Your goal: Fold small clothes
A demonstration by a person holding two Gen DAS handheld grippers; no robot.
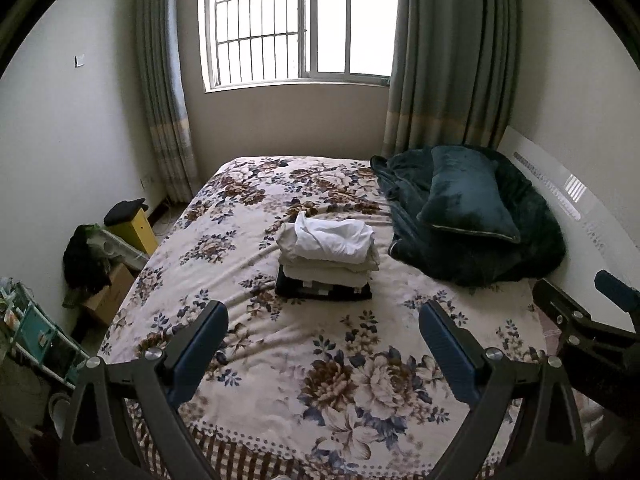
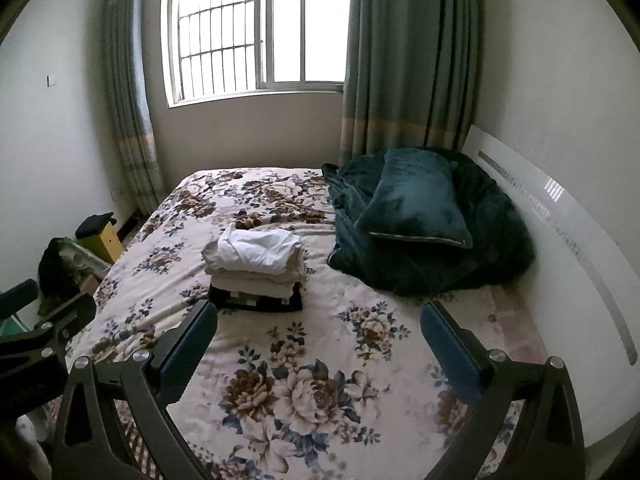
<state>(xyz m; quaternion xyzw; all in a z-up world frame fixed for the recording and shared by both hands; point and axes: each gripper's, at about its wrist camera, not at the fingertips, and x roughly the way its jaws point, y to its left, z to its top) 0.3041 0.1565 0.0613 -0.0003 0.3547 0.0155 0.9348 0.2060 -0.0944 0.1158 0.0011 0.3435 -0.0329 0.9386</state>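
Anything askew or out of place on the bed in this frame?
Only the top of the stack: the white garment sits loosely bunched and wrinkled, not flat like the folded layers below it. The dark blanket and pillow lie heaped by the wall. Both the left gripper and right gripper are open and empty.

The lower garments of the folded stack (image 1: 326, 258) are covered by the white piece on top — only their edges show. The dark blanket (image 1: 480, 248) lies partly under the pillow (image 1: 466, 196). Both curtains (image 1: 452, 52) run off the top edge. The clutter beside the bed (image 1: 86, 260) is too dim to identify — left wrist view.
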